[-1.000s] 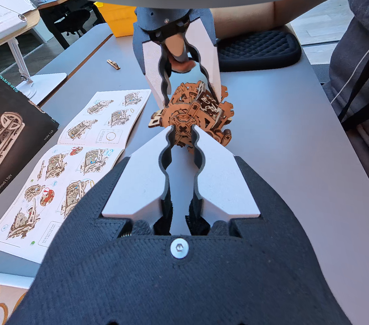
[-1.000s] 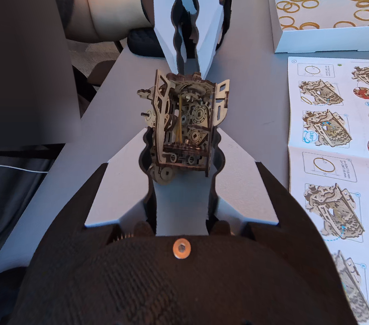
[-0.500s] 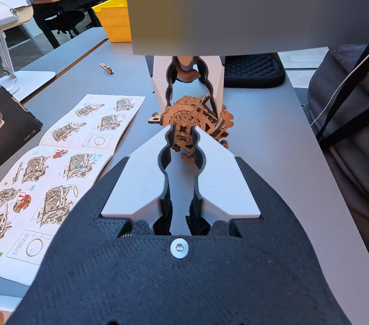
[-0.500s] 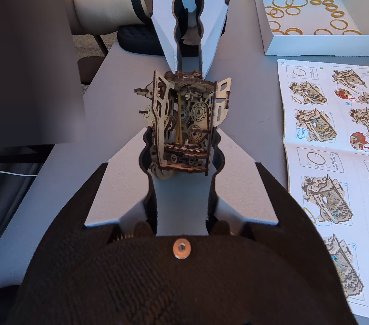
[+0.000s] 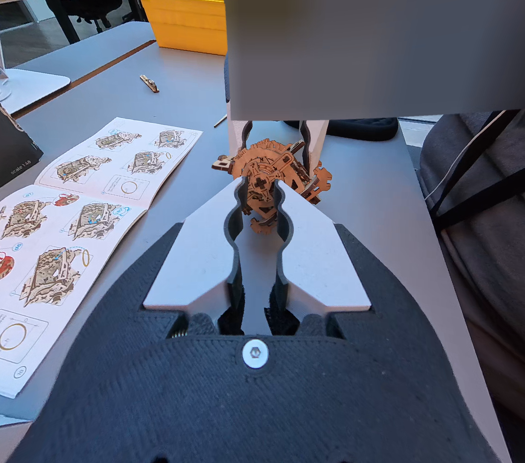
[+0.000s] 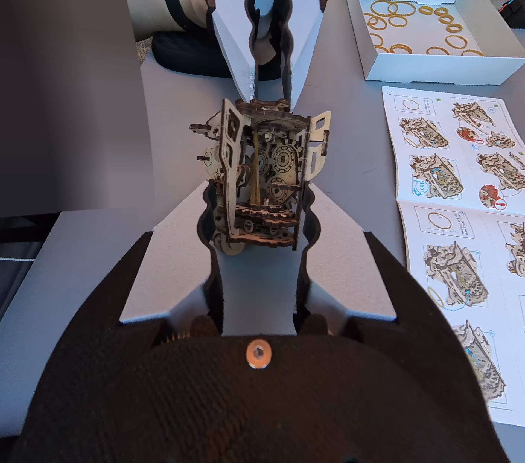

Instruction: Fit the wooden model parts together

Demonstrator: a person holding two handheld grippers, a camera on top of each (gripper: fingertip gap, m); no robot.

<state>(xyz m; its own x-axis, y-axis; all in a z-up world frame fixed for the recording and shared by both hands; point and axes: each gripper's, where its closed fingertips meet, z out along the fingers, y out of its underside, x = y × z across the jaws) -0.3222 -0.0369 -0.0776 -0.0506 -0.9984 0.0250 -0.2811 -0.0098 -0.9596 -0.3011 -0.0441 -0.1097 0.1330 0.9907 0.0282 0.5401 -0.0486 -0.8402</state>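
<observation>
Through my left wrist camera, my left tongs (image 5: 259, 186) are pinched on the near face of the wooden model (image 5: 272, 179), the two tips closed on the round hub with its cross-shaped slot. The model hangs above the grey table (image 5: 369, 207), tilted, its gear teeth sticking out to the right. Beyond it I see the white fingers of my right tongs (image 5: 277, 136) coming in from the far side and flanking the model; a blurred patch covers most of them. To the left an instruction booklet (image 5: 85, 193) lies open on the table, with a small loose wooden piece (image 5: 149, 83) farther back and a yellow bin (image 5: 187, 14) behind that. A black padded rest (image 5: 355, 128) sits at the table's far edge.

Through my right wrist camera, my right tongs (image 6: 257, 190) clamp the model (image 6: 261, 179) by its two side plates, the fingers spread wide around its lower half. The frame stands upright between them, gears and a stretched rubber band (image 6: 255, 171) showing inside. My left tongs (image 6: 271, 91) reach in from the opposite side, tips nearly together and touching the model's top edge. To the right lies the booklet (image 6: 454, 179), and behind it an open white box (image 6: 443, 68) holding loose rubber bands (image 6: 392, 9).
</observation>
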